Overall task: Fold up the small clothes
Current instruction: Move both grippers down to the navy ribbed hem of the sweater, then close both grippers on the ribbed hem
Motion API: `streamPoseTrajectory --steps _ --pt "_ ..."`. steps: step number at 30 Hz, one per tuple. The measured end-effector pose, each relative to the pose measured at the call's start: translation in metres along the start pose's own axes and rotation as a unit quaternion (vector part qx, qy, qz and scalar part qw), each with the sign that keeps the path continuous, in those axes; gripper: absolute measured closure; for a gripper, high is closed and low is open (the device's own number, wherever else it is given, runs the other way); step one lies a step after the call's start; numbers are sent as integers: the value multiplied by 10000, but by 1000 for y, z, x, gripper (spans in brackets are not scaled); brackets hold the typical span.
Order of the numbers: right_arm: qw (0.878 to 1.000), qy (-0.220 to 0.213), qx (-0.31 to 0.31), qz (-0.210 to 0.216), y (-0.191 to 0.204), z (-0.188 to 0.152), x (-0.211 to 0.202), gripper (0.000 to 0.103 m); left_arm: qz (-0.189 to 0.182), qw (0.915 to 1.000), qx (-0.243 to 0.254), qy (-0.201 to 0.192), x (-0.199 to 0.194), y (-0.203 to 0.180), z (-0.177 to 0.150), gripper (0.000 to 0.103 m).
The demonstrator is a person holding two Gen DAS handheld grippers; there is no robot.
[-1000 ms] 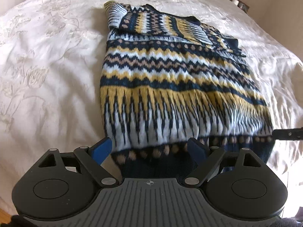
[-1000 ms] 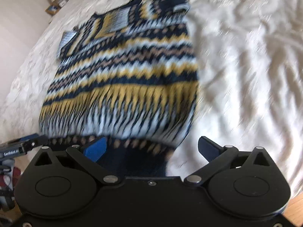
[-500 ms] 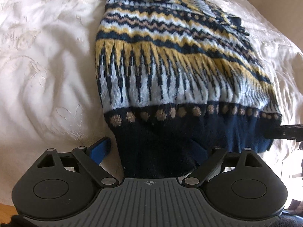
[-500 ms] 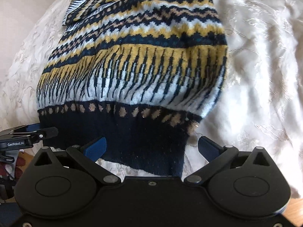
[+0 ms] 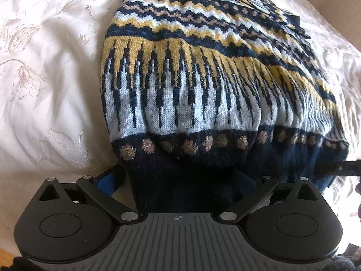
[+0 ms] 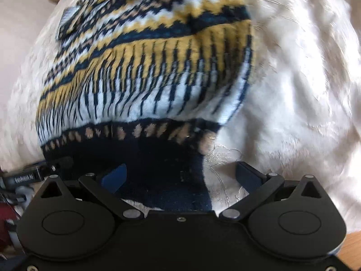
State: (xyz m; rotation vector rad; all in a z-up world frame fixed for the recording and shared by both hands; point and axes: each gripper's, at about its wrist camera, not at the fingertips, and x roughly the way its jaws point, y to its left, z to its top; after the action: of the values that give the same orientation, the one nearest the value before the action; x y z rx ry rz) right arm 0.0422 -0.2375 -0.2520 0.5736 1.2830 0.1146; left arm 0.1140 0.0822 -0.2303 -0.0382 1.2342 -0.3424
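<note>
A knitted sweater [image 5: 203, 85] with navy, yellow, tan and pale blue bands lies flat on the white bedspread, its sleeves folded in at the far end. My left gripper [image 5: 178, 180] is open, its jaws on either side of the left corner of the navy hem [image 5: 180, 176]. My right gripper [image 6: 180, 176] is open too, with the hem's right corner [image 6: 167, 169] between its jaws. The sweater fills the right wrist view [image 6: 146, 67]. Each gripper's tip shows at the edge of the other's view.
The embroidered white bedspread [image 5: 45, 79] surrounds the sweater, also in the right wrist view [image 6: 304, 79]. A wooden bed edge or floor shows at the bottom right [image 6: 352, 241]. A wall and bedside items are at the far right [image 5: 338, 0].
Both grippers have moved forward and down to the sweater's hem, which now sits between their open jaws. The sweater itself has not moved.
</note>
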Motion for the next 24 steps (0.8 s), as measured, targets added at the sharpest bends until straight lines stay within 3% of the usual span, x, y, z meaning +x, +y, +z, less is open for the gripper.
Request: streamPoseTrajectory --steps 4,9,12,19,20,21,22,24 --pt "9997 -109 207 1 -4 -2 -1 0 163 9997 188 -14 2 -7 -2 1" --pt "9994 -128 73 -312 7 -3 3 0 153 9992 353 58 2 -8 -1 2" --pt "9987 -162 -78 -478 16 -3 2 7 188 9996 187 23 -3 -3 1 16" --pt "9985 -403 -268 -258 17 -8 -15 52 187 9991 38 -386 -17 -3 -5 44" --pt "9986 -381 -302 -200 17 -9 -15 64 232 9987 0 -453 -18 -5 -6 47" --pt "9988 -361 -311 -121 15 -10 -16 78 277 9983 -57 -511 -20 -6 -6 57" --pt "9989 -361 -290 -48 12 -10 -17 86 286 9979 -109 -563 -22 -7 -5 70" --pt "9988 -427 -236 71 12 -14 -23 91 262 9972 -180 -681 -28 -8 -4 85"
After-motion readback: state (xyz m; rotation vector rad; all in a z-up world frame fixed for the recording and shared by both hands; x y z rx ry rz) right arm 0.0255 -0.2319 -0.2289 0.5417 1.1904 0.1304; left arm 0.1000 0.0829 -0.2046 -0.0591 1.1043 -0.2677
